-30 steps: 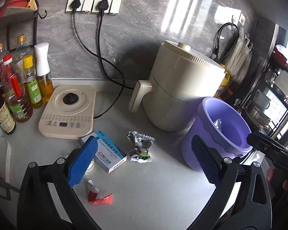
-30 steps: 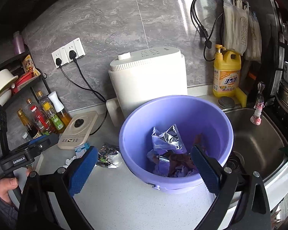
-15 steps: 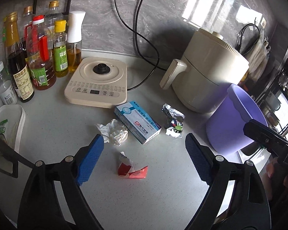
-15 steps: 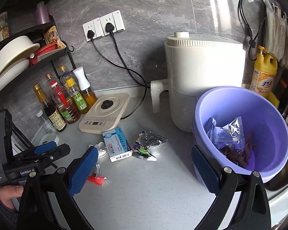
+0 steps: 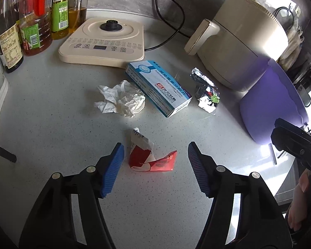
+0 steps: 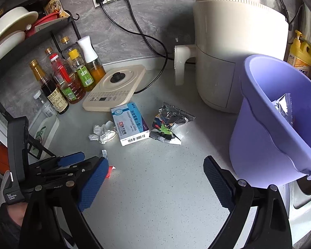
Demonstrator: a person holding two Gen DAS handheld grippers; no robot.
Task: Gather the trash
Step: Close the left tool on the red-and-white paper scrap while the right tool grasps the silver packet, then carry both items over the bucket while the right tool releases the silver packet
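Left wrist view: the left tongs [image 5: 154, 152] hang spread wide and empty over the table [image 5: 51, 128]. A crumpled red wrapper [image 5: 150, 159] lies flat between the blue pads, closer to the left pad, its long side running across the gap.

Right wrist view: the right tongs [image 6: 155, 171] are spread and empty, farther from the wrapper, beside the purple bucket [image 6: 265, 141] holding trash.
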